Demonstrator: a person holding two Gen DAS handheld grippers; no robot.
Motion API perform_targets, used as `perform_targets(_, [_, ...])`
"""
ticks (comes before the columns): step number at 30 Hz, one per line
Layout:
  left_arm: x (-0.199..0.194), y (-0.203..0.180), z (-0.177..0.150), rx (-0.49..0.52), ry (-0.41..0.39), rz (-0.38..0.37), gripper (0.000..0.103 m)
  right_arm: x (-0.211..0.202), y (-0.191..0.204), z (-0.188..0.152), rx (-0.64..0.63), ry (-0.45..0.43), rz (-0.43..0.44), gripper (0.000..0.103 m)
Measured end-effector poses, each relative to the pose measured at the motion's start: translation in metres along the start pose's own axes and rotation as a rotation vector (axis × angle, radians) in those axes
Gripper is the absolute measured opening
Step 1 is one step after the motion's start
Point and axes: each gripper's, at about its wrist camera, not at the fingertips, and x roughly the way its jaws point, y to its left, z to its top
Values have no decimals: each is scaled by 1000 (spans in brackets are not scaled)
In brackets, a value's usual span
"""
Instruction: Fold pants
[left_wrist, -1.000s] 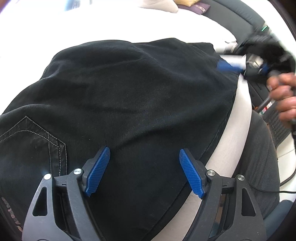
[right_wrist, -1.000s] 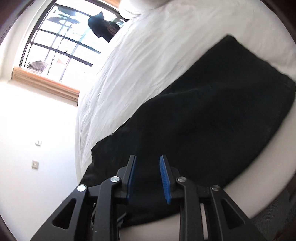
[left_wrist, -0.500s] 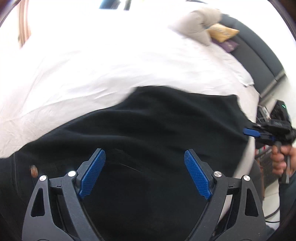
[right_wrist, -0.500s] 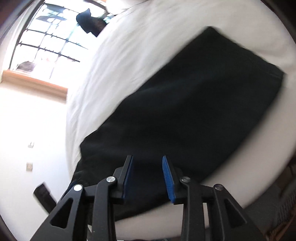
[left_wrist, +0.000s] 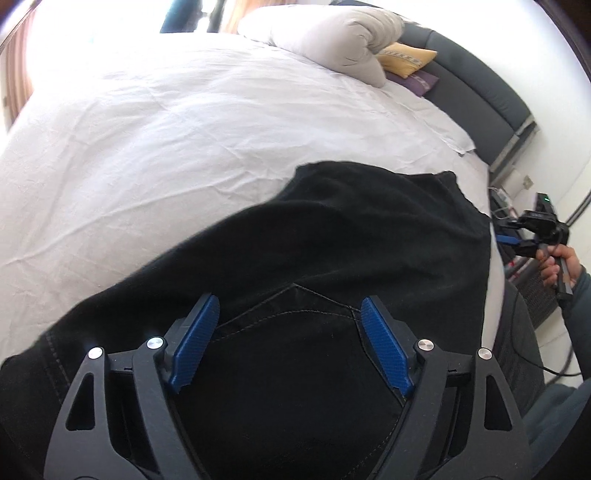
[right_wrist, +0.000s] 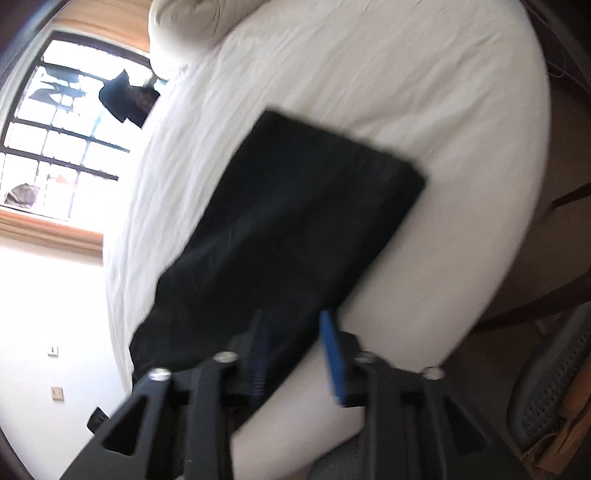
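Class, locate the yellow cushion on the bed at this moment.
In the left wrist view the yellow cushion sits top right, wedged between the rolled white duvet and the dark grey headboard, above a purple cushion.

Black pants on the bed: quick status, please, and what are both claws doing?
Left claw open above the pocket. Right claw open at the edge. Black pants flat on the white bed. Nothing in the way.
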Motion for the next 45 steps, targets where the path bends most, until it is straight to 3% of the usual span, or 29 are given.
perform_targets(2, [-17, -14, 10, -18, -50, 100, 80, -18, -18, 7, 12, -41, 20, 52])
perform_targets(5, [-34, -35, 17, -67, -118, 119, 83, -29, -45, 16, 60, -62, 94, 53])
perform_targets(8, [-32, -59, 20, -68, -140, 105, 94, -20, -67, 24, 123, -83, 150, 53])
perform_targets(10, [-20, -76, 20, -57, -119, 74, 102, -8, -71, 27, 154, -76, 180, 53])
perform_targets(13, [11, -95, 16, -69, -32, 88, 103, 21, -61, 29, 169, -69, 178, 53])
perform_targets(17, [36, -104, 6, -97, 34, 77, 103, 37, -55, 32, 229, -116, 251, 53])
perform_targets(24, [49, -98, 5, -155, 43, 73, 103, 51, -59, 36, 250, -155, 334, 53])
perform_targets(28, [60, -95, 7, -178, 45, 80, 103, 55, -48, 40, 242, -173, 336, 52])
perform_targets(31, [58, -97, 7, -168, 52, 97, 103, 57, -47, 42, 250, -188, 336, 40])
perform_targets(33, [59, -98, 7, -166, 53, 103, 103, 58, -51, 40, 266, -186, 321, 16])
perform_targets(39, [57, -96, 6, -165, 60, 110, 103, 59, -55, 33, 301, -209, 335, 10])
perform_targets(45, [54, -92, 7, -191, 61, 103, 103, 54, -44, 31, 275, -242, 279, 10])
